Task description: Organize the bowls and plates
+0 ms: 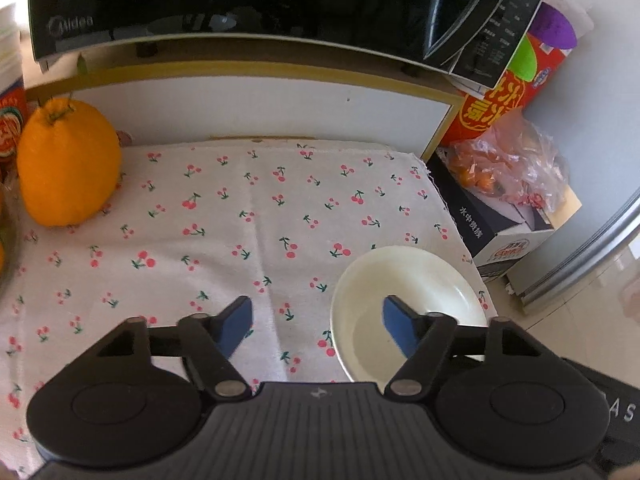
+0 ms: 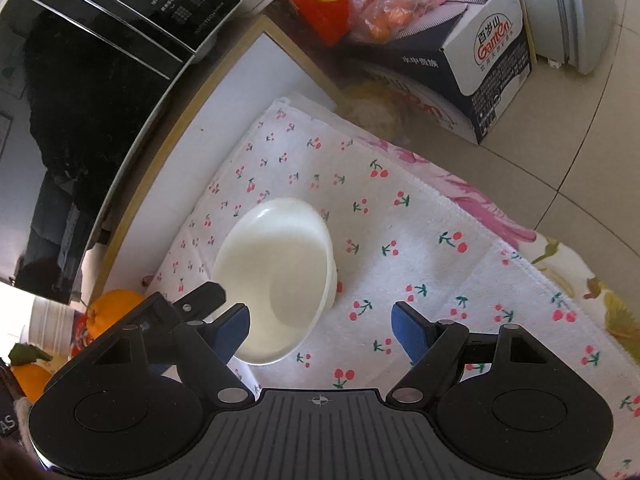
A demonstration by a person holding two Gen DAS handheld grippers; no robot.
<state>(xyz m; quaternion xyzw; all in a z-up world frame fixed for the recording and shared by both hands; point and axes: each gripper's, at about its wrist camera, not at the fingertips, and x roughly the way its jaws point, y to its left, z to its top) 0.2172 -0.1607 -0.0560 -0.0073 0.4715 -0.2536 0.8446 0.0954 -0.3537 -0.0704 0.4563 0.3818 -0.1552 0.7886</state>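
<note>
A white bowl (image 1: 424, 292) stands upright on the cherry-print cloth (image 1: 224, 232) near the table's right edge. My left gripper (image 1: 318, 326) is open, its right blue pad over the bowl's inside and its left pad over the cloth. In the right wrist view the same bowl (image 2: 276, 272) shows just ahead. My right gripper (image 2: 322, 330) is open, its left pad at the bowl's near rim and its right pad over bare cloth (image 2: 400, 248). The left gripper's black body (image 2: 192, 304) shows beside the bowl. No plate is in view.
A large orange (image 1: 68, 164) sits at the cloth's far left. A black microwave (image 1: 240, 4) stands on a shelf behind the cloth. Right of the table are a dark carton (image 1: 500, 224), a plastic bag of small oranges (image 1: 508, 168) and a red box (image 1: 504, 100).
</note>
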